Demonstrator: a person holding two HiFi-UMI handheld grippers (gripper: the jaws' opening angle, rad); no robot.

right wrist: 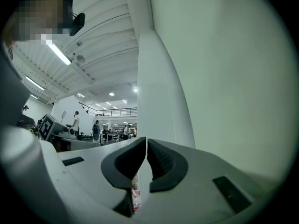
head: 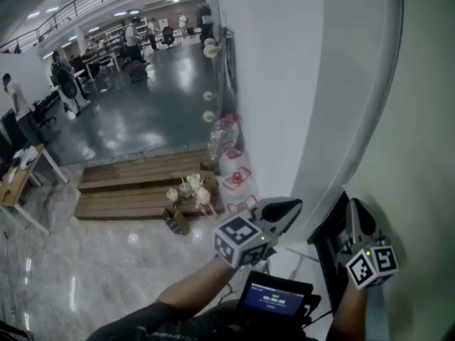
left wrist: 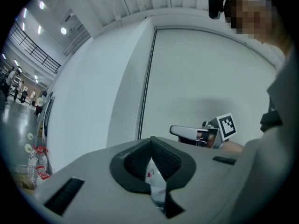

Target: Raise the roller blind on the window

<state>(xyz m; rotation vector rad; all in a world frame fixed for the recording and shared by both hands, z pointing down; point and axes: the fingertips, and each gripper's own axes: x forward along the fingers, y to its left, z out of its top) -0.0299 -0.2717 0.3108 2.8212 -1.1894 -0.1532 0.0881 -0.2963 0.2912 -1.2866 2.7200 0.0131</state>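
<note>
Roller blind (left wrist: 210, 73) judged light, limp; take the thin, likely slippery side cord (left wrist: 148, 78). Jaws of left gripper (left wrist: 150, 140) closed, empty; right gripper (right wrist: 146, 140) barely parted, empty

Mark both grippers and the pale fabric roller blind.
grey left gripper (left wrist: 151, 141): left gripper view, between fingertips.
grey right gripper (right wrist: 146, 142): right gripper view, between fingertips.
pale fabric roller blind (head: 419, 119): head view, fabric face.

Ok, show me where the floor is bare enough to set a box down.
Bare: the glossy tiles bordered by the wooden platform and the table; also the dark floor beyond the platform. Crowded: the platform's right end by the wall, with cups and bottles.
</note>
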